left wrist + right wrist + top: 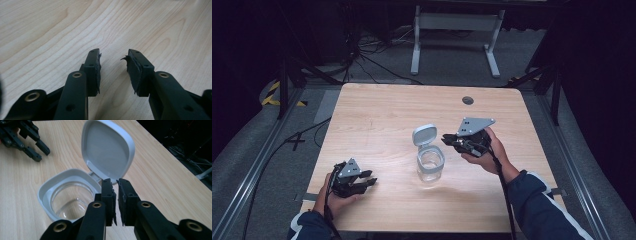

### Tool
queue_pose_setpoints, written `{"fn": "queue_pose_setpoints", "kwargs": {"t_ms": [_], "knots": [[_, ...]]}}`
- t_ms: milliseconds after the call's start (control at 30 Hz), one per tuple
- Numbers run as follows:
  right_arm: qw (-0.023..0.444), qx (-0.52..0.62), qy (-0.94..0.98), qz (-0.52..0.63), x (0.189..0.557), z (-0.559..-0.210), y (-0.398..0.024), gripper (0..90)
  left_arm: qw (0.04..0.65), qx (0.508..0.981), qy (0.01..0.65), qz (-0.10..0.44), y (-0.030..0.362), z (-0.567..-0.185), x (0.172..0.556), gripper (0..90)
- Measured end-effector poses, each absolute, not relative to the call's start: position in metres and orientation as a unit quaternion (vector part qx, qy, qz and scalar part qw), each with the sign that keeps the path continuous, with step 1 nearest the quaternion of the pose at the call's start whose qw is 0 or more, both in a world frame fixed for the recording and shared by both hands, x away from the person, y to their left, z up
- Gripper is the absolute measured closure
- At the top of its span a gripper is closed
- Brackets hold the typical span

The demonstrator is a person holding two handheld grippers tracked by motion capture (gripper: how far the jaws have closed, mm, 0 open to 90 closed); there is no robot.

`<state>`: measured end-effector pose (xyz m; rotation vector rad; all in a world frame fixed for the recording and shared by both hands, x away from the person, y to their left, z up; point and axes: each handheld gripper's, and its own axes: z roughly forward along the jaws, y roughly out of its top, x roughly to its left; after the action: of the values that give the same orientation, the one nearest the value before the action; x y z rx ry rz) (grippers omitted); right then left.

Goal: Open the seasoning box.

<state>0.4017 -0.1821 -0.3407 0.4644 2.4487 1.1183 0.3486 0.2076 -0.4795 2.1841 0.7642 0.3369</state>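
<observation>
1. The jar [430, 164] stands upright near the middle of the surface [377, 115], clear glass with a white collar and nothing visible inside.
2. Its hinged lid [424, 134] is flipped up and back, standing open behind the mouth.
3. The right tongs [447, 139] hang just beside the jar's rim on its right. In the right gripper view the tips [117, 202] sit at the collar, by the hinge, a narrow slit apart with nothing pinched between them.
4. The left tongs [371, 181] rest low on the surface, well apart from the jar on its left, moderately apart with bare wood between them [113, 72].
5. Judged step: the lid looks freshly opened and let go, so the opening stage seems finished.
6. Next move, as a guess: either something goes into the jar or the lid is pressed shut. Closing would call for the right tongs to get behind the lid's top edge and tip it forward, with the left tongs steadying the glass so the jar does not slide.
</observation>
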Motion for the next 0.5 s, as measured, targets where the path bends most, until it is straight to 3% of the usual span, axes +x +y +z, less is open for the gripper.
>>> {"fn": "queue_pose_setpoints", "kwargs": {"t_ms": [500], "knots": [[0.225,0.18,0.885,0.366,0.387,-0.343,-0.231,65.2,0.377,0.85,0.34,0.14,0.209,-0.48,0.353,37.0]]}}
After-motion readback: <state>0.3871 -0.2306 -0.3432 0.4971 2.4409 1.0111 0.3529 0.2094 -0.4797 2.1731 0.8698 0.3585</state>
